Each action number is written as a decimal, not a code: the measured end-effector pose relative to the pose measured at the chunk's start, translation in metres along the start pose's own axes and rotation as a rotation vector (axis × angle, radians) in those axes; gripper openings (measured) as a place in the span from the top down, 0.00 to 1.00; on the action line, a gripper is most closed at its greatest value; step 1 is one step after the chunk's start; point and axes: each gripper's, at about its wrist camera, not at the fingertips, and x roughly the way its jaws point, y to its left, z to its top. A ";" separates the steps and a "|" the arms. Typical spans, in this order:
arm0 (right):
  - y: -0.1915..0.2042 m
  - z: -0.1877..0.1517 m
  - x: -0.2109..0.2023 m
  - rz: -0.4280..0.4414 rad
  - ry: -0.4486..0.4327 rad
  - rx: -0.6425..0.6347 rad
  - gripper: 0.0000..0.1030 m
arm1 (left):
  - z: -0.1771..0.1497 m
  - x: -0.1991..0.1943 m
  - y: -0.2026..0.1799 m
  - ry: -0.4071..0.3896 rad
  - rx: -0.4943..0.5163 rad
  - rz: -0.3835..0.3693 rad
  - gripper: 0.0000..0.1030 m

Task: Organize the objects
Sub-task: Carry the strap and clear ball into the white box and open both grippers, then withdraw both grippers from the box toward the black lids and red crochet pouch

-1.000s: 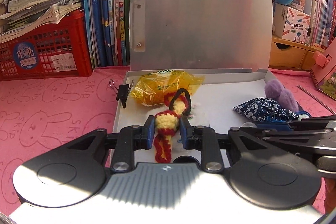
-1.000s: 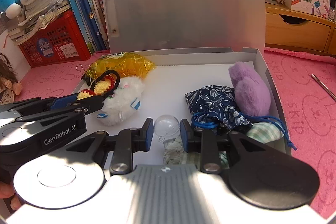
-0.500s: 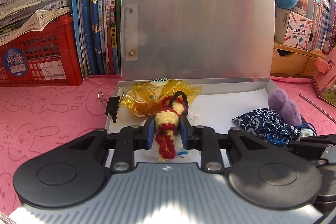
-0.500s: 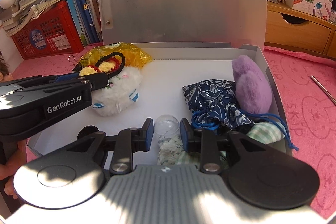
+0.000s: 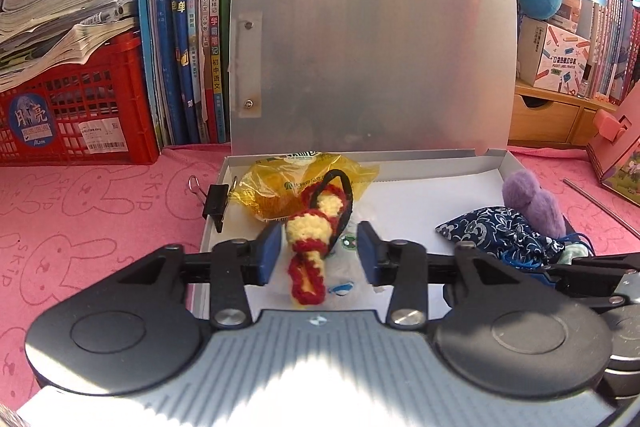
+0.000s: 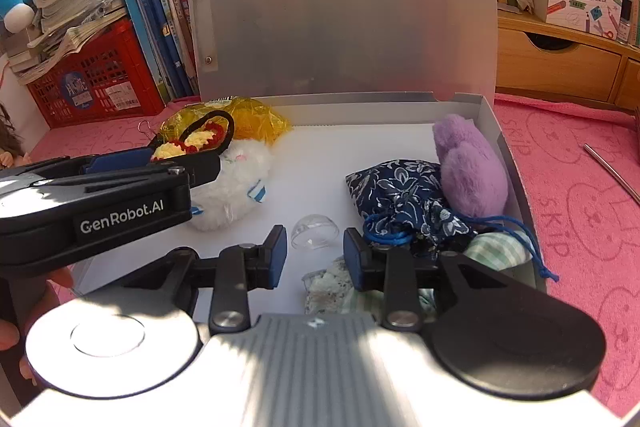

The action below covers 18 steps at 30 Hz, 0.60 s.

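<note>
A grey box [image 5: 490, 158] with its lid up sits on the pink cloth. My left gripper [image 5: 319, 251] is open above the box's left side; a red and yellow crochet toy [image 5: 310, 235] lies between its spread fingers on a white plush [image 6: 236, 183]. My right gripper [image 6: 315, 254] is open at the box's front; a clear plastic dome [image 6: 314, 230] lies free between its fingers. Also in the box are a yellow bag [image 5: 280, 187], a blue floral pouch [image 6: 400, 195] and a purple plush [image 6: 468, 163].
A black binder clip [image 5: 214, 201] is clipped on the box's left wall. A red crate [image 5: 72, 107] with papers and a row of books stand behind. A metal rod [image 6: 612, 171] lies on the cloth at right. A wooden drawer unit [image 6: 560, 67] stands at back right.
Both grippers have opened. The left has let go of the crochet toy, which rests on the white plush. The right has let go of the clear dome, which lies in the box.
</note>
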 end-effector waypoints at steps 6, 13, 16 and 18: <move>0.002 -0.003 -0.019 0.018 -0.051 -0.007 0.39 | 0.007 -0.021 -0.002 -0.057 -0.011 -0.043 0.21; 0.000 -0.007 -0.043 0.043 -0.091 0.005 0.31 | 0.008 -0.045 -0.003 -0.070 0.006 -0.047 0.16; 0.002 -0.010 -0.052 0.052 -0.099 -0.006 0.29 | 0.004 -0.055 -0.005 -0.080 0.023 -0.046 0.15; 0.004 -0.014 -0.060 0.059 -0.108 -0.018 0.28 | 0.001 -0.062 -0.006 -0.079 0.027 -0.046 0.15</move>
